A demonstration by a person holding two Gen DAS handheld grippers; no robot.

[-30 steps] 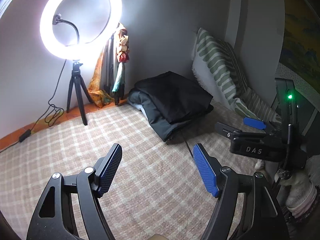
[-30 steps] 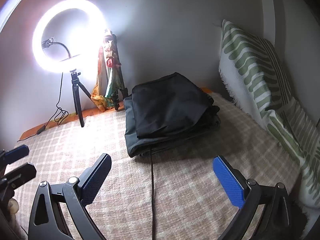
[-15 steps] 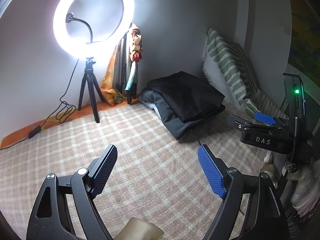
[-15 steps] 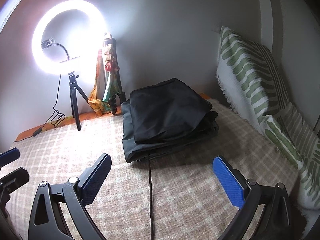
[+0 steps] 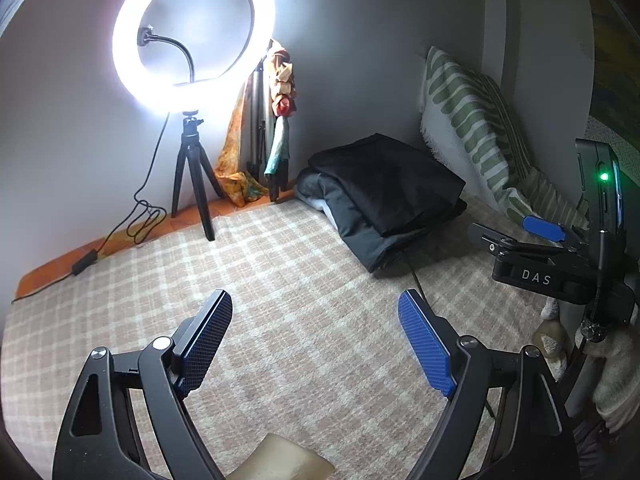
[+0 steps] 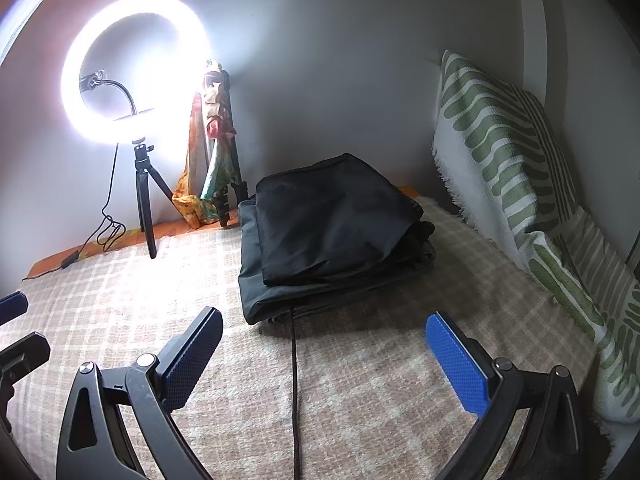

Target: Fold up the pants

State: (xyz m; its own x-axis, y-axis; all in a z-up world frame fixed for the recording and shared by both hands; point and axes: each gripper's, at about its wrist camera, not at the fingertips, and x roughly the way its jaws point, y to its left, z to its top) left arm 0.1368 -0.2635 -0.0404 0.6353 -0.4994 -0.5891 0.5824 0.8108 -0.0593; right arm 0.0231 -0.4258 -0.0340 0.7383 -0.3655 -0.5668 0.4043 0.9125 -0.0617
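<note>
nearest the lens, the left gripper (image 5: 316,344) hung over the beige checked woven bed cover (image 5: 304,312) with its blue-padded fingers (image 5: 426,344) spread wide and nothing between them. the right gripper (image 6: 324,356) hung the same way, blue pads well apart and empty, low above the same cover. both pointed forward and slightly down toward the far corner, side by side; the right one showed at the edge of the left view as a black body marked das with a green light.

a thin black cable (image 6: 294,380) ran along the cover between the right gripper's fingers and disappeared under the clothes ahead.

further on lay the stack of dark folded pants (image 6: 332,236), a black piece on top of a charcoal one, resting flat on the cover near the wall and well apart from both grippers. by the look of it, the folding was done or between garments, since nothing was held and the pile sat square. any next move would call for reaching forward to the stack and taking care not to snag the cable.

to the right a green-and-white striped cushion (image 6: 504,160) leaned on the wall. furthest off stood a glowing white ring light on a small black tripod (image 5: 192,40), with an orange patterned scarf (image 5: 240,160) draped beside it.
</note>
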